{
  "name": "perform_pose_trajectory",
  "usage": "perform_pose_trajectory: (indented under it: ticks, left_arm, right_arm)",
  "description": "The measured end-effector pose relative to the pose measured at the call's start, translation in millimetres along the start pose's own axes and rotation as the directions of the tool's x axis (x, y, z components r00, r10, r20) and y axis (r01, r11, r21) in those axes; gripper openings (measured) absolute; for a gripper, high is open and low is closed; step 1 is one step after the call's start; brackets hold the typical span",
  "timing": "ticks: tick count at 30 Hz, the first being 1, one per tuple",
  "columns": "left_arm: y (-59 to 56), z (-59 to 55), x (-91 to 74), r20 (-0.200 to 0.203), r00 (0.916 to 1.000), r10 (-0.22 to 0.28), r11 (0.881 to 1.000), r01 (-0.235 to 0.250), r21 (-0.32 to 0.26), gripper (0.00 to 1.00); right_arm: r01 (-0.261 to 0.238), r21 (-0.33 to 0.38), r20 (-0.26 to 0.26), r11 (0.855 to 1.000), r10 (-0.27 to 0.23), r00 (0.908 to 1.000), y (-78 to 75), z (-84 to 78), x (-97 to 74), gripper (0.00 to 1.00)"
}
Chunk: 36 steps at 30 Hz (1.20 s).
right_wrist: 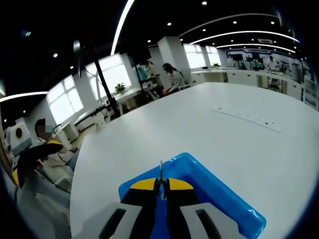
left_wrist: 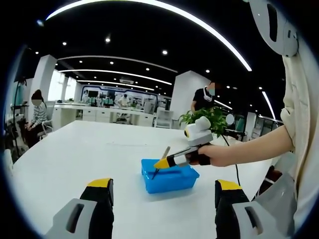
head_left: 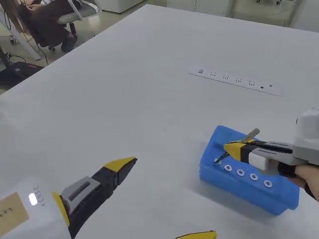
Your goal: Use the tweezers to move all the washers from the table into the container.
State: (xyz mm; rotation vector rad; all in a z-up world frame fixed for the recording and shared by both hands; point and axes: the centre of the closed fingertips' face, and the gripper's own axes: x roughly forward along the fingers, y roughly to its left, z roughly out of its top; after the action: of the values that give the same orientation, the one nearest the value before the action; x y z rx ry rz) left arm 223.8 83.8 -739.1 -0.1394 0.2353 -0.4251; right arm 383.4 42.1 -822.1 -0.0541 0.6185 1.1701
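A blue container (head_left: 279, 199) sits on the white table (head_left: 124, 99) at the right. Several silver washers (head_left: 240, 173) lie in a row in it, along its near side. My right gripper (head_left: 234, 149) is shut on thin metal tweezers (head_left: 251, 133), whose tips point down into the container's left end. In the right gripper view the tweezers (right_wrist: 160, 172) stick out between the shut jaws of that gripper (right_wrist: 160, 186), above the container (right_wrist: 214, 196). My left gripper (head_left: 159, 199) is open and holds nothing, low at the left. In its own view the left gripper (left_wrist: 163, 185) faces the container (left_wrist: 172, 180) and the right gripper (left_wrist: 169, 162).
A white power strip (head_left: 234, 80) lies flat on the table beyond the container. A person sits on a chair (head_left: 75, 12) past the table's far left corner. Another person (left_wrist: 204, 99) stands in the background behind a plant.
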Motion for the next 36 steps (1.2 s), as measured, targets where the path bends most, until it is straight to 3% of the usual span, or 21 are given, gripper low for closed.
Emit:
perform_pose_trajectory:
  ticks: [4,10,13,19,21,25,30,33,36]
  left_arm:
    - [-0.9,-4.4,0.4,-0.028,0.9996,-0.01,1.0,0.01,-0.003,0.86]
    - [-4.2,-4.1,-1.4,-0.035,0.9986,-0.039,0.999,0.038,-0.008,0.86]
    - [-1.9,-9.5,-3.4,-0.075,0.9961,-0.046,0.998,0.048,0.03,0.87]
    - [-0.9,-6.4,-6.3,-0.102,0.9919,-0.076,0.996,0.08,0.038,0.87]
    - [-3.7,-6.3,-10.0,-0.112,0.988,-0.106,0.993,0.11,0.029,0.87]
    - [-5.2,-11.5,-18.6,-0.171,0.9761,-0.135,0.988,0.146,0.055,0.87]
    - [-7.2,-11.3,-24.7,-0.184,0.9691,-0.164,0.985,0.172,0.027,0.85]
    - [-12.0,-10.4,-25.0,-0.189,0.9637,-0.189,0.98,0.196,0.021,0.84]
    - [-21.3,-10.8,-23.3,-0.209,0.9504,-0.231,0.97,0.243,0.034,0.83]
  right_arm:
    - [-0.001,-0.023,-0.013,1.0,0.001,0.9999,0.9,-1.7,2.1,0.03]
    - [-0.004,-0.086,-0.038,0.996,0.0,0.9993,3.1,-4.1,4.4,0.03]
    - [-0.006,-0.106,-0.043,0.994,0.002,0.9991,3.5,-3.5,4.8,0.03]
    - [-0.037,-0.175,-0.055,0.984,0.028,0.9981,9.4,-3.6,6.4,0.04]
    - [-0.05,-0.183,-0.043,0.982,0.043,0.9981,13.3,-1.7,5.9,0.04]
    - [-0.048,-0.248,-0.033,0.968,0.041,0.9986,17.7,4.0,2.0,0.04]
    - [-0.033,-0.284,-0.017,0.958,0.03,0.9994,21.0,13.2,-7.7,0.04]
    - [-0.033,-0.298,0.003,0.954,0.035,0.9994,28.4,21.3,-21.8,0.04]
    - [-0.028,-0.302,0.026,0.953,0.037,0.999,36.3,25.8,-36.5,0.04]
